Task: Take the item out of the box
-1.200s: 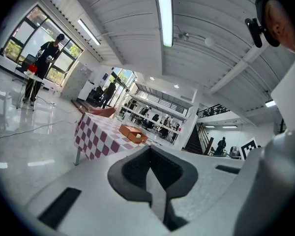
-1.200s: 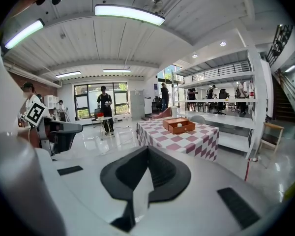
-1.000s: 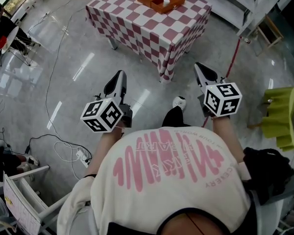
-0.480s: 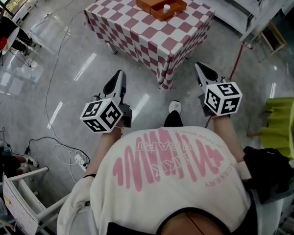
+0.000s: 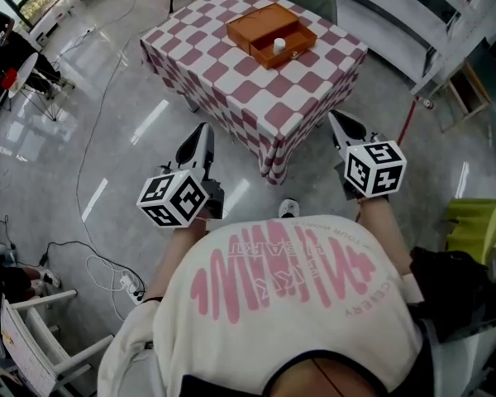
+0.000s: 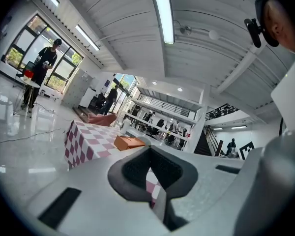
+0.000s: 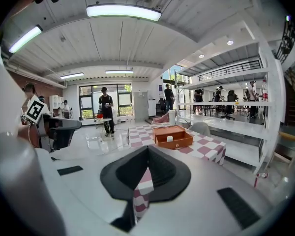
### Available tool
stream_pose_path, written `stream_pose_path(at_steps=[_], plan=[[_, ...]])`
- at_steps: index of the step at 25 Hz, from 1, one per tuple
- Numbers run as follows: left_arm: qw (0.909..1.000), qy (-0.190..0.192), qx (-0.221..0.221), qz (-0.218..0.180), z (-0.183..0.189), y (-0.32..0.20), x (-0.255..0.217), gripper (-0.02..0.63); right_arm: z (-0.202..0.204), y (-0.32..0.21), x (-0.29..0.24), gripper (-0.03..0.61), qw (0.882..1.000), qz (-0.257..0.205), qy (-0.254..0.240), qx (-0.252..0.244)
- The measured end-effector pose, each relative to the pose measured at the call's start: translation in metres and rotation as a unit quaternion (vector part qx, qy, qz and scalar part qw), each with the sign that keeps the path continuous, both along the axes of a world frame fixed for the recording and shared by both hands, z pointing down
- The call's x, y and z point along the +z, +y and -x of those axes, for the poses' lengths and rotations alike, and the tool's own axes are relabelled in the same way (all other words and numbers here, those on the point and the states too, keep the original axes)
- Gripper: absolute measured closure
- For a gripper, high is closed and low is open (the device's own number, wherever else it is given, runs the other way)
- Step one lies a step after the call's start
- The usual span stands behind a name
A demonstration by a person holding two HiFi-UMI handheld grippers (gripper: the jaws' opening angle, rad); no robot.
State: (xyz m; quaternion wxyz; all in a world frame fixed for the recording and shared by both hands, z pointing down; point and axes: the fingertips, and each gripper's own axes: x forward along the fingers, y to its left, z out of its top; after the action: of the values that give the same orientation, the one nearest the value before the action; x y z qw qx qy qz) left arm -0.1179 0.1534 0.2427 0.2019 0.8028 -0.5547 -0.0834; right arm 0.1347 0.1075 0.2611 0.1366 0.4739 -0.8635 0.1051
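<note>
Left claw (image 5: 202,132) and right claw (image 5: 341,124): both pressed together, nothing in either. Both are short of the table (image 5: 223,66). Its near corner, with the checkered cloth hanging down, sits between them. Open grey floor (image 5: 107,164) to the table's left. White shelf unit (image 5: 388,23) is close past its right edge, and a yellow-green chair (image 5: 475,222) is at far right. Box (image 5: 256,23): orange, shallow, open top, toward the table's far side. Item (image 5: 279,45): small white cylinder inside the box, on the side nearer the person.
</note>
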Motion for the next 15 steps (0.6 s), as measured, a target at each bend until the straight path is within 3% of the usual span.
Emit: stream_pose_path(at_steps=[15], plan=[[0.9999,0.007,-0.009,-0.005,-0.057,-0.11,-0.011,0.606,-0.061,-0.12,-0.003,0.572,1.0,0.006,-0.008,-0.015]])
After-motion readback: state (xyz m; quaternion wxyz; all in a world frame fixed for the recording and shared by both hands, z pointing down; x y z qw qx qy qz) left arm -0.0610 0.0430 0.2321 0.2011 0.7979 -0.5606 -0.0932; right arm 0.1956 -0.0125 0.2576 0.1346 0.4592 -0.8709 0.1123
